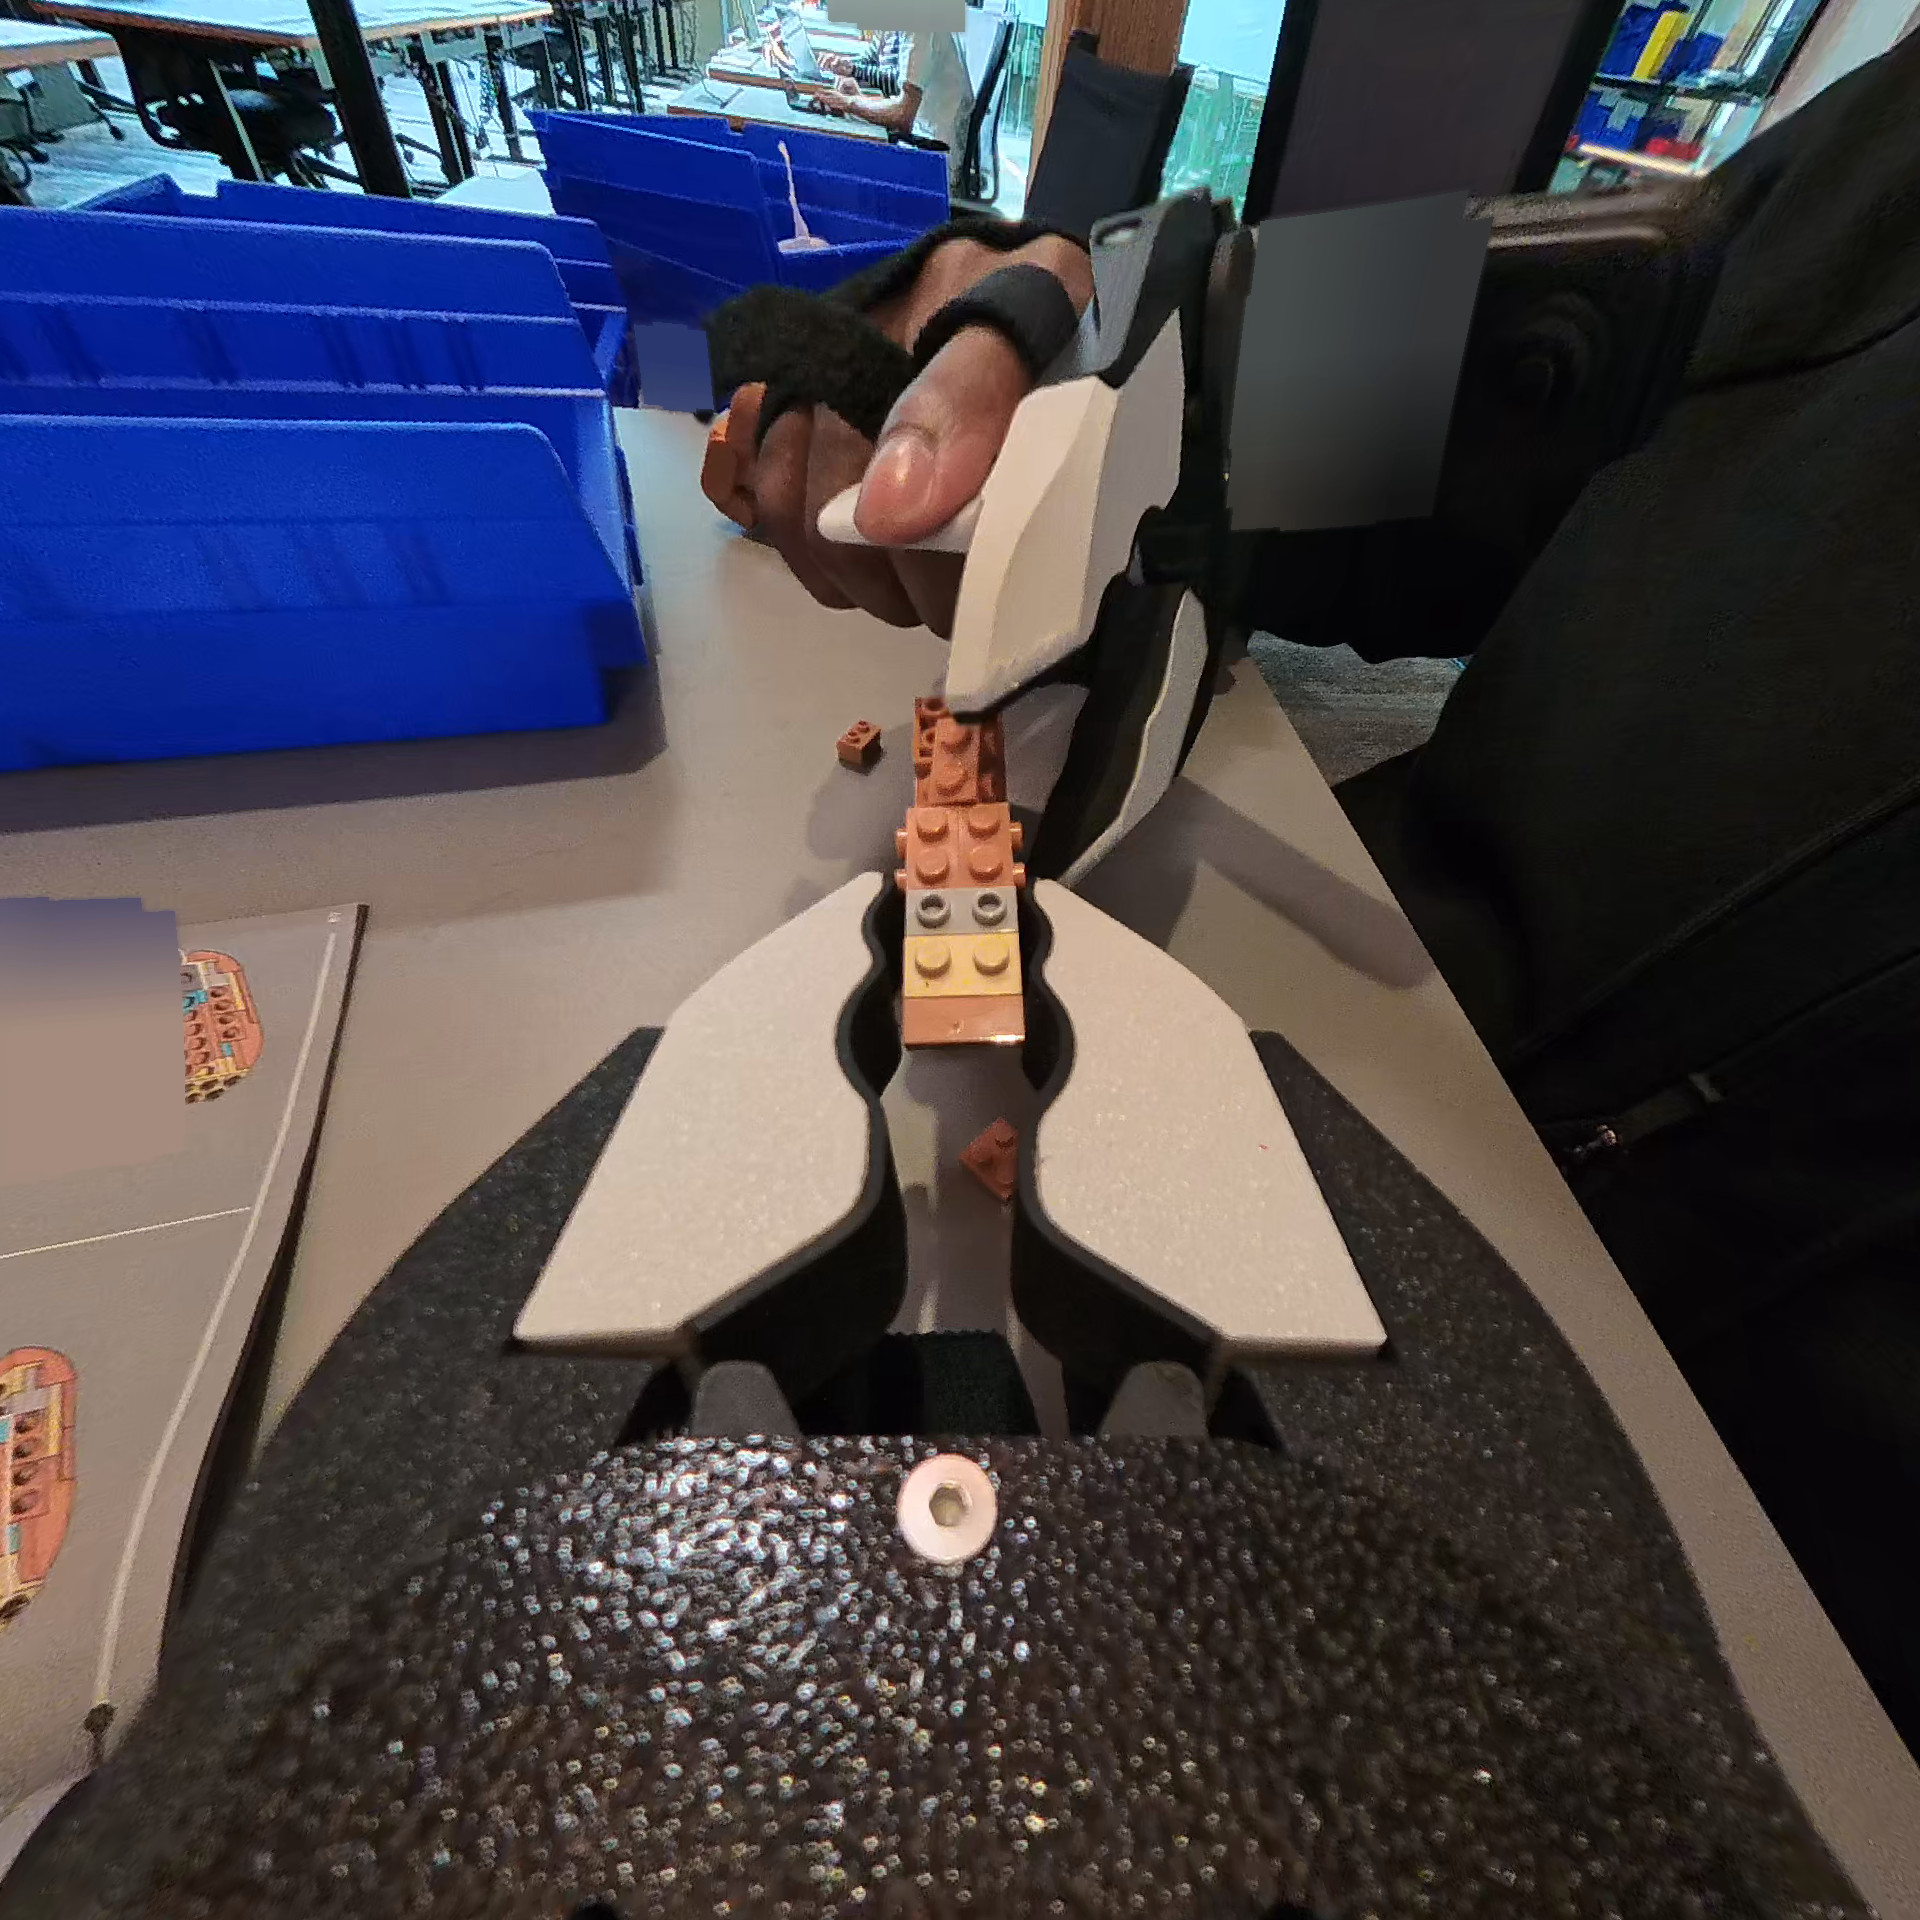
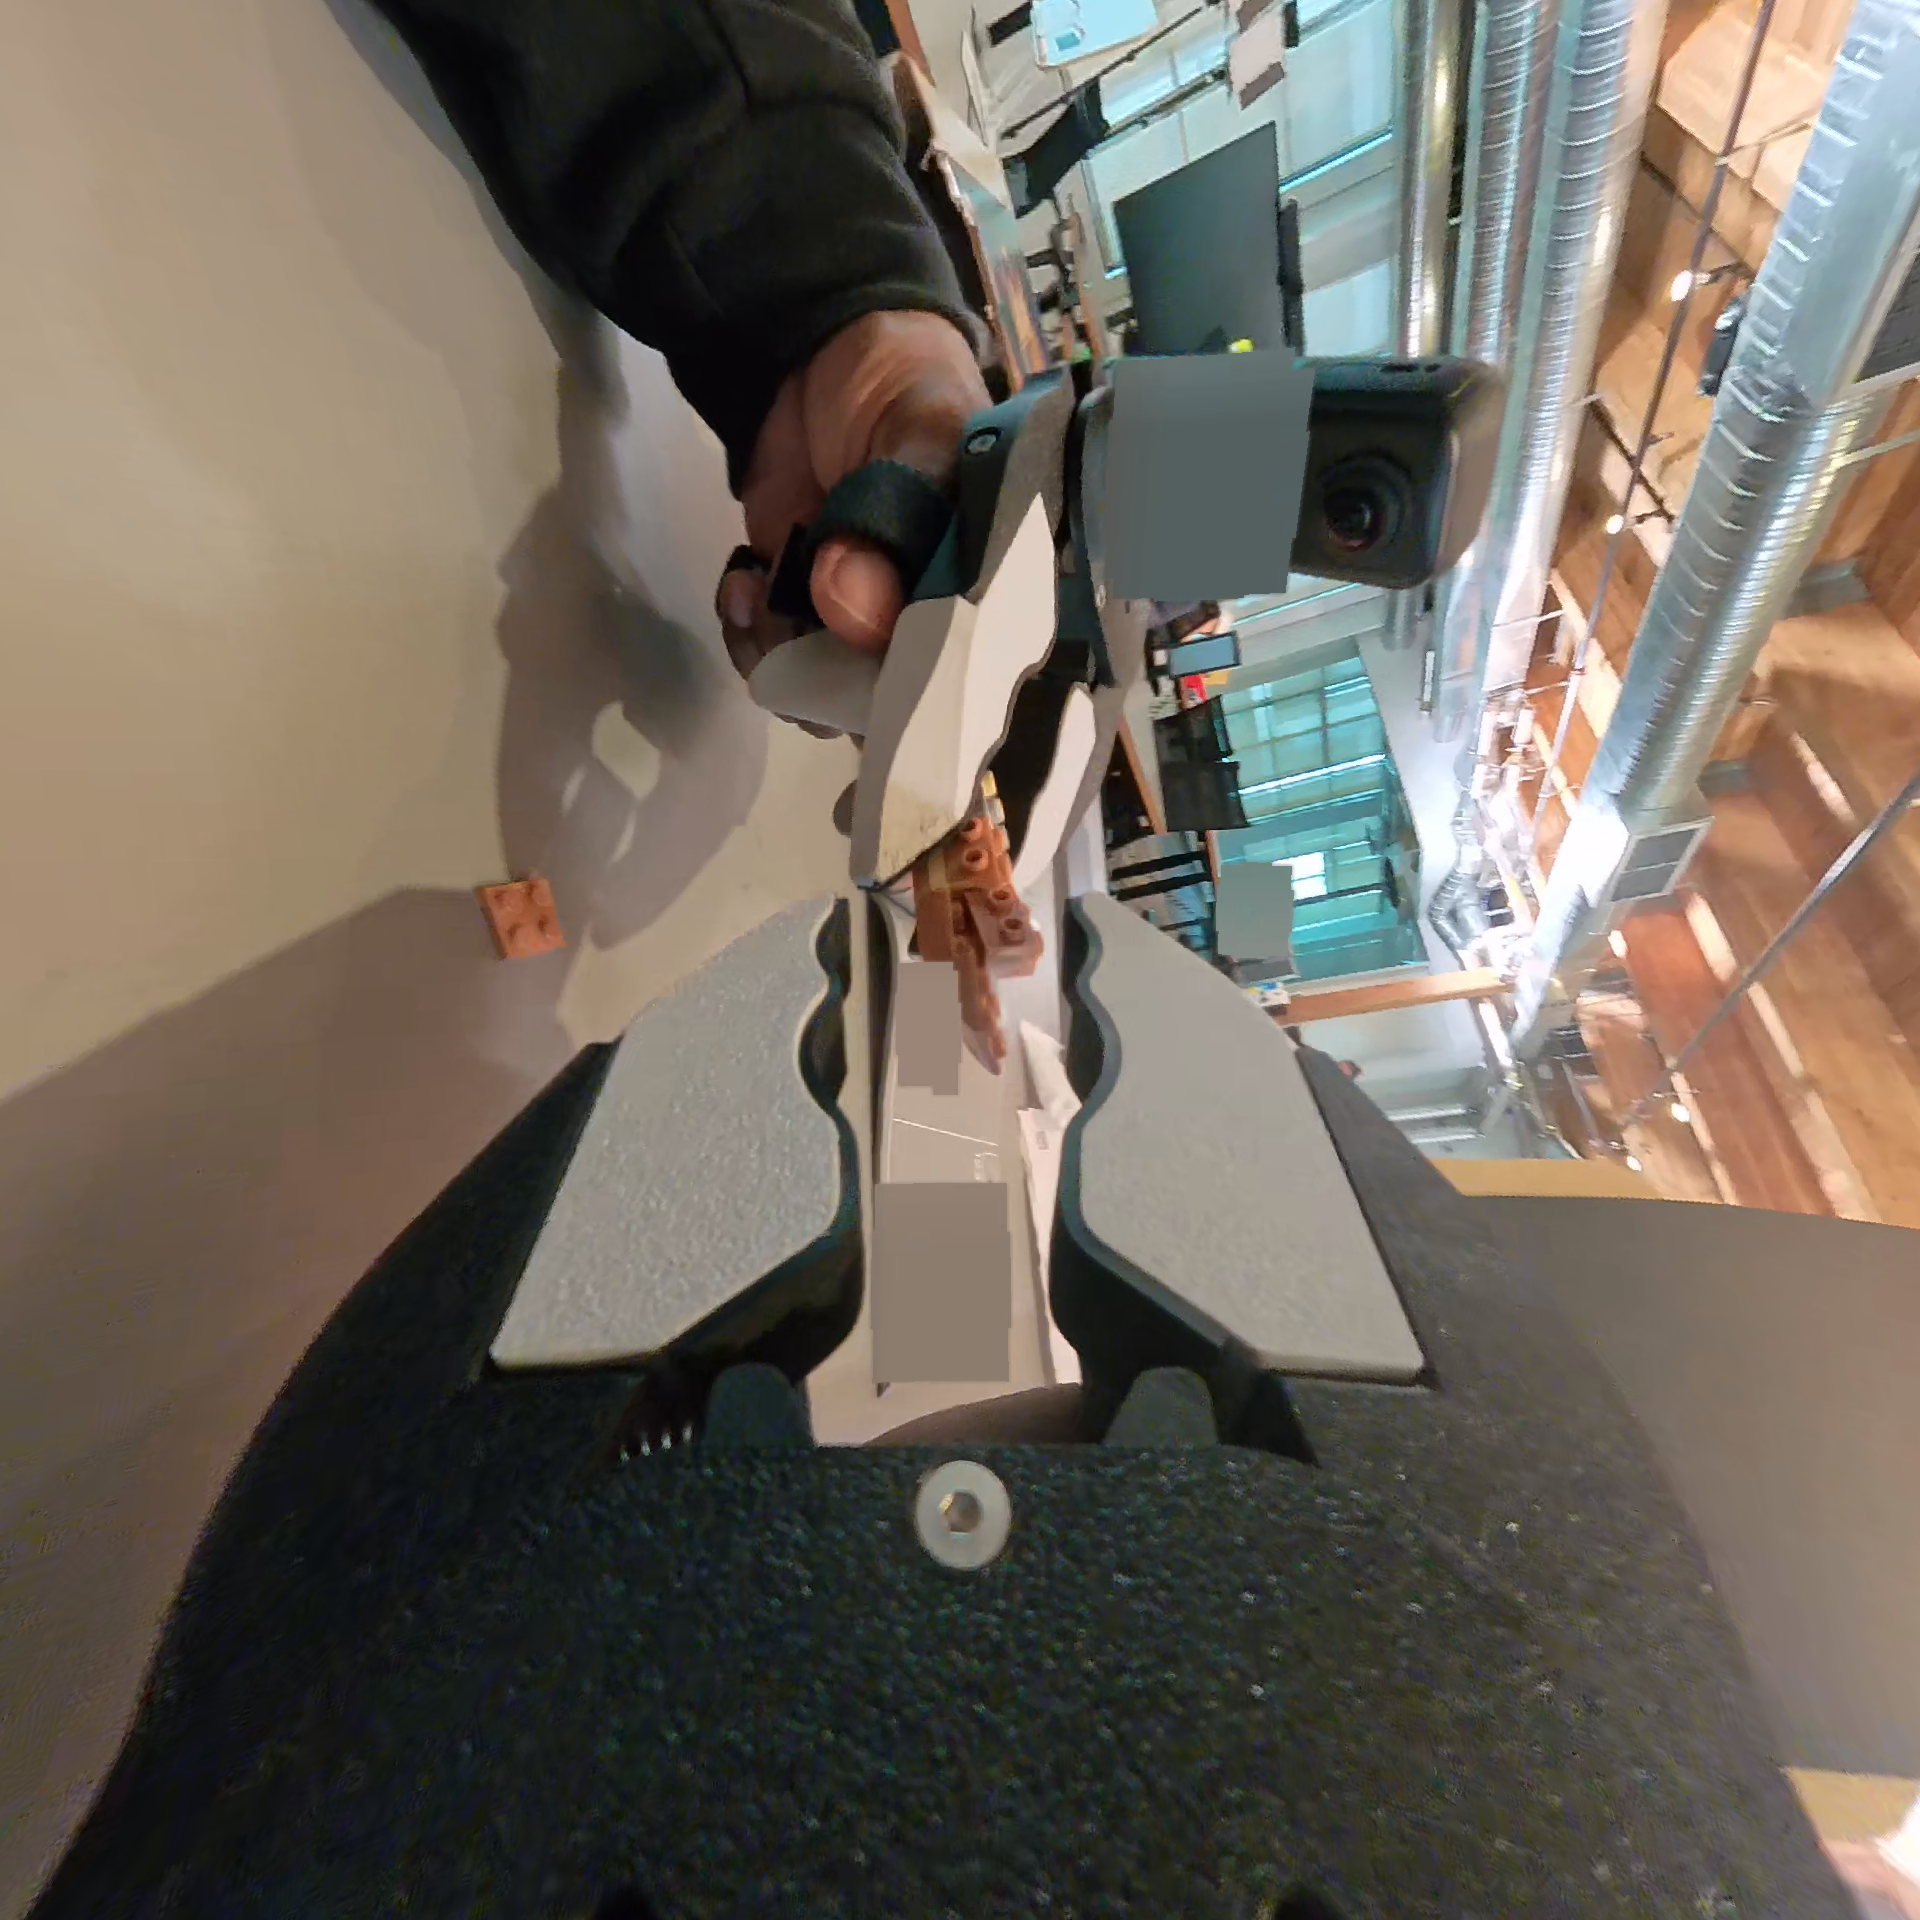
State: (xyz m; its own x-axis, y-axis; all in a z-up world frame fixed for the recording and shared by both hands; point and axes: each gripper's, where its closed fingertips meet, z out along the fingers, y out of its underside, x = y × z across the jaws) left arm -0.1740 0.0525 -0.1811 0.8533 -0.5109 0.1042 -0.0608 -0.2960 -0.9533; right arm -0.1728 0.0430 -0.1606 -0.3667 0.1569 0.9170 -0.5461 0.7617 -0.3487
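My left gripper [image 1: 956,904] is shut on a long brick assembly [image 1: 961,977] of brown, tan, grey and orange-brown bricks, and holds it above the grey table [image 1: 520,831]. The assembly's far end reaches my right gripper, whose white finger [image 1: 1023,582] hangs over it. In the right wrist view my right gripper [image 2: 956,920] is open. The assembly's brown end [image 2: 982,925] stands between its fingers with a gap on both sides. The left gripper's finger [image 2: 935,748] shows there, clamped on the assembly.
A small brown brick [image 1: 859,743] and a reddish plate [image 1: 992,1155] lie on the table; an orange plate [image 2: 523,916] lies to the side. Blue bins [image 1: 291,540] stand at the left, with a booklet [image 1: 156,1195] in front. The table edge [image 1: 1455,1039] runs along the right. Both grippers' tips are close together, under 4 cm apart. About 8 cm separates my right fingertips from the reddish plate [image 1: 992,1155].
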